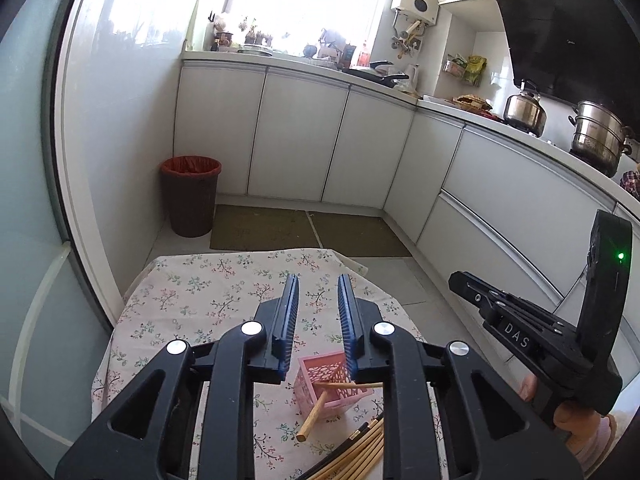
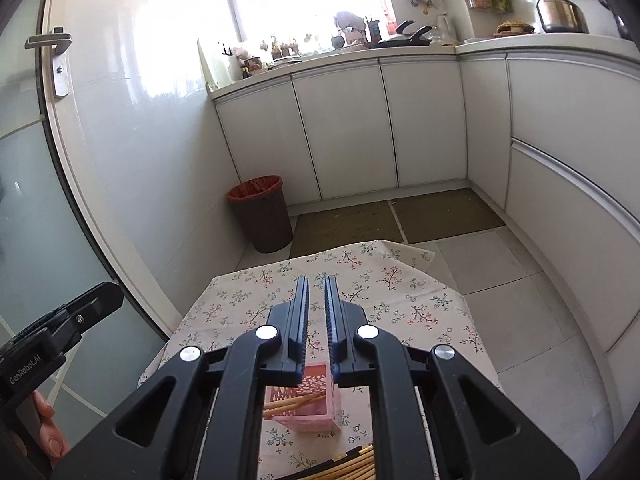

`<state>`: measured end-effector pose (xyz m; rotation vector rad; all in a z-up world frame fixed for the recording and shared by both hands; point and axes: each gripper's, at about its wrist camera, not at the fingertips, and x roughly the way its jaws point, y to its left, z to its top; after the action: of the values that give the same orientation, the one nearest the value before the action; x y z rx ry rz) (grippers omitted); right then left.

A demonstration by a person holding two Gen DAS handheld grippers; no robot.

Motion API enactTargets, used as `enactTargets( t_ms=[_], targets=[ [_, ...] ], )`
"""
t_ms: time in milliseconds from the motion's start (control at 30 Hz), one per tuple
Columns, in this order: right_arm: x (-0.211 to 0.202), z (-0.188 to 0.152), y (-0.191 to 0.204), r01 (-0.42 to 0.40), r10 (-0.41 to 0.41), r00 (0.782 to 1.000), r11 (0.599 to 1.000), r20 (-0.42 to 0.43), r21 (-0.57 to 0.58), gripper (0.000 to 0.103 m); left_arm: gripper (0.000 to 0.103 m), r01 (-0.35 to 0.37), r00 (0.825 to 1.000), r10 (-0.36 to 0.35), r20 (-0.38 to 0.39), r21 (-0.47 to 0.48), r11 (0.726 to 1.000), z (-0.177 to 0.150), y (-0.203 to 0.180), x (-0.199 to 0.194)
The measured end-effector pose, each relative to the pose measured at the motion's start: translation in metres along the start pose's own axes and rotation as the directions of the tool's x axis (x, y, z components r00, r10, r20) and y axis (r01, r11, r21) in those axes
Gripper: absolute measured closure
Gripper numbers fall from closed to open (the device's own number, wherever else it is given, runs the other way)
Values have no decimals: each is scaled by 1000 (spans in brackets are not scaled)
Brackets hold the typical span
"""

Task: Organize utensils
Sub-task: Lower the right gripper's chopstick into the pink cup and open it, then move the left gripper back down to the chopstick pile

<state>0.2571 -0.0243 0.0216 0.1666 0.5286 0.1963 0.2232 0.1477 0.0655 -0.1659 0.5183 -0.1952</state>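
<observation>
In the left wrist view, the left gripper [image 1: 318,280] stood above a table [image 1: 192,300] draped in a pale cloth printed with small flowering sprigs. Its two black fingers, faced with ribbed blue pads, were parted by a clear gap, and nothing lay between them. Below the gripper and near its base sat a pink holder [image 1: 326,384], a square plastic box with lace-like cut-out walls. Round, light wooden chopsticks [image 1: 344,387] lay across its open top, and one thicker wooden stick [image 1: 314,416] leaned out of it, its blunt end down on the cloth. A bundle of chopsticks [image 1: 362,446], some pale bamboo and some dark with gold bands, lay flat on the cloth just toward the camera from the holder. The right gripper's black body showed at the right edge, held by a hand [image 1: 576,412].

In the right wrist view, the right gripper [image 2: 316,282] hung over the same floral cloth, its blue ridged pads standing close with only a narrow slit between them and nothing in it. The pink holder [image 2: 320,416] sat directly beneath the gripper's base, partly hidden by it, with the chopsticks [image 2: 292,402] slanting inside. The loose bundle [image 2: 352,466] lay at the bottom edge. A hand [image 2: 48,436] held the left gripper's body at the left edge.
</observation>
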Motion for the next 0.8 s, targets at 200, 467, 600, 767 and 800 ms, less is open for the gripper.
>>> enactTargets(
  t_ms=[200, 467, 600, 767, 800],
  targets=[
    [-51, -10, 2, 41, -41, 998, 999, 48, -10, 60, 74, -18, 1000, 18, -5, 54, 998, -11, -24, -24],
    [-111, -30, -7, 115, -117, 990, 993, 74, 27, 34, 37, -41, 999, 39, 29, 75, 996, -26, -45, -71],
    [-131, -42, -13, 140, -142, 988, 989, 54, 37, 23, 31, -66, 996, 60, 59, 100, 993, -33, -56, -92],
    [-151, -57, -24, 162, -166, 985, 985, 51, 65, 15, 10, -101, 992, 93, 84, 101, 990, -44, -65, -109],
    [-154, -60, -25, 170, -173, 983, 983, 55, 68, 13, 9, -103, 992, 95, 85, 96, 990, -46, -66, -112]
  ],
)
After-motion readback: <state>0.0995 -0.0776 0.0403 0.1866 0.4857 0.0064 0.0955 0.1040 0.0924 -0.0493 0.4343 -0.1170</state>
